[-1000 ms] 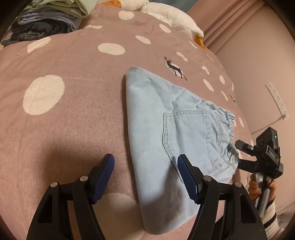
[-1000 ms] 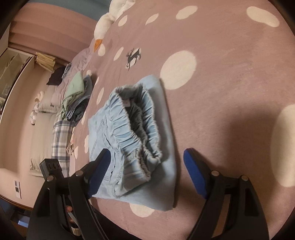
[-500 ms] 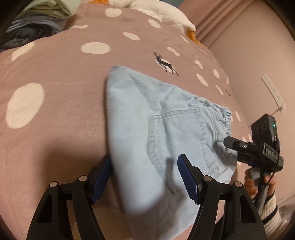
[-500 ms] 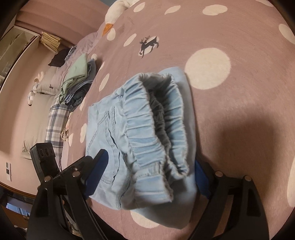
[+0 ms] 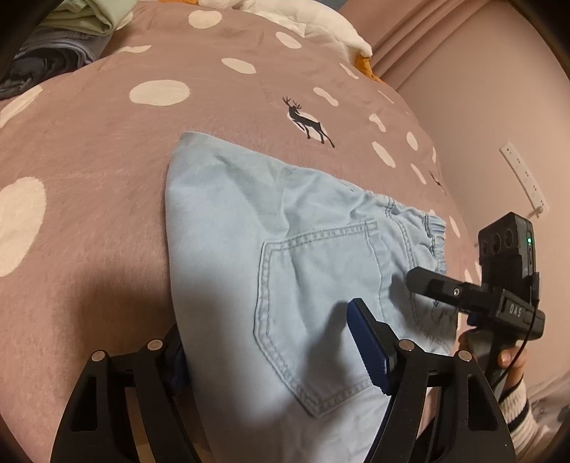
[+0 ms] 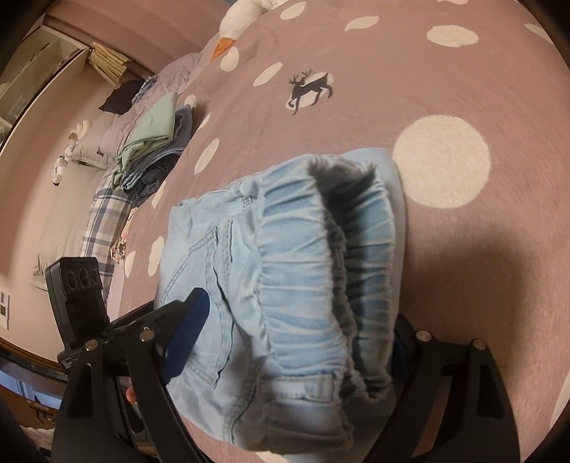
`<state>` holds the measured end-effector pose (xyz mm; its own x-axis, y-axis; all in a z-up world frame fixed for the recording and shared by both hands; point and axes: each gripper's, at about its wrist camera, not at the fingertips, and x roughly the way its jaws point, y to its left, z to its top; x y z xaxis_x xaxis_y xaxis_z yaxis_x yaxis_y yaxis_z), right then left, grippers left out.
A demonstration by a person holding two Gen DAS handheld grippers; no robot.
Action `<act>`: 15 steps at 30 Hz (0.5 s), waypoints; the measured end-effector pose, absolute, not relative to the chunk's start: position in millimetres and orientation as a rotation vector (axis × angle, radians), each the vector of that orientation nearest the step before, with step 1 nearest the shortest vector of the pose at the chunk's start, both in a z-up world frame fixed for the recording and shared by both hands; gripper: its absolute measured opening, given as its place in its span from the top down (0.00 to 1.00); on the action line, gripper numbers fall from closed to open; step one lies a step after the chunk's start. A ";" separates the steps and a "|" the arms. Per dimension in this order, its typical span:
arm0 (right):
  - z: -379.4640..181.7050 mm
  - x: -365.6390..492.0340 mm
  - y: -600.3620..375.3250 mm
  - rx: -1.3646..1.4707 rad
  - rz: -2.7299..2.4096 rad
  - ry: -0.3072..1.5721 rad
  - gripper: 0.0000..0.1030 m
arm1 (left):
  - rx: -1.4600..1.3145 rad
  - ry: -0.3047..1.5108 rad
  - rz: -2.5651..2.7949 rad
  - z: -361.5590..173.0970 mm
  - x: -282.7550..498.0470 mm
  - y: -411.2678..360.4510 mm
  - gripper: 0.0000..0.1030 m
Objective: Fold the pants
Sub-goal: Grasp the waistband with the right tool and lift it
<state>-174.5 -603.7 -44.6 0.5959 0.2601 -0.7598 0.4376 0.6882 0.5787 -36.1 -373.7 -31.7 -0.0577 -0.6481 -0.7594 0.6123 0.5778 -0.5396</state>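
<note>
Folded light blue denim pants (image 5: 285, 249) lie on a pink dotted bedspread (image 5: 89, 149), back pocket up. My left gripper (image 5: 274, 342) is open and straddles the folded edge: one finger is under the cloth, the other (image 5: 367, 342) above it. My right gripper (image 6: 292, 338) is open around the elastic waistband end (image 6: 302, 277): one blue finger (image 6: 185, 331) lies on top, the other is hidden under the pants. The right gripper also shows in the left wrist view (image 5: 473, 295), at the waistband.
A stack of folded clothes (image 6: 153, 153) sits further along the bed, also in the left wrist view (image 5: 60, 42). A white plush goose (image 6: 245, 17) lies at the head. A wall with a socket strip (image 5: 523, 174) stands close on the right.
Both grippers moved forward onto the pants. Each now has the cloth between its open fingers, left at the fold, right at the waistband.
</note>
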 end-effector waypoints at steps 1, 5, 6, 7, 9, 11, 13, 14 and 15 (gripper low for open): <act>-44.7 -173.1 -603.3 0.832 -0.119 0.956 0.15 | -0.035 1.263 -1.028 -31.8 -35.2 -375.5 0.27; -44.8 -167.4 -601.3 0.806 -0.117 0.955 0.15 | -0.036 1.263 -1.032 -32.4 -32.7 -380.7 0.25; -45.0 -165.6 -600.9 0.800 -0.120 0.953 0.15 | -0.037 1.264 -1.033 -32.7 -31.9 -381.9 0.25; -45.0 -165.0 -599.8 0.798 -0.123 0.950 0.15 | -0.039 1.262 -1.033 -32.9 -31.8 -381.7 0.24; -45.1 -164.2 -599.6 0.793 -0.129 0.945 0.17 | -0.038 1.258 -1.035 -33.2 -32.3 -382.7 0.24; -45.4 -165.0 -600.1 0.792 -0.141 0.939 0.20 | -0.033 1.251 -1.038 -33.6 -32.6 -384.1 0.24; -45.3 -166.5 -600.2 0.787 -0.156 0.935 0.26 | -0.032 1.248 -1.039 -34.0 -32.8 -384.0 0.24; -45.2 -167.5 -600.1 0.782 -0.165 0.932 0.28 | -0.035 1.247 -1.039 -34.0 -32.6 -383.9 0.24; -44.9 -168.3 -599.1 0.775 -0.172 0.932 0.31 | -0.038 1.246 -1.038 -34.1 -32.3 -383.7 0.24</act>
<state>-168.3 -599.1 -44.9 0.6042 0.1863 -0.7747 0.4502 0.7224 0.5249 -32.3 -383.7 -34.1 -0.0507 -0.6582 -0.7511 0.6200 0.5689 -0.5403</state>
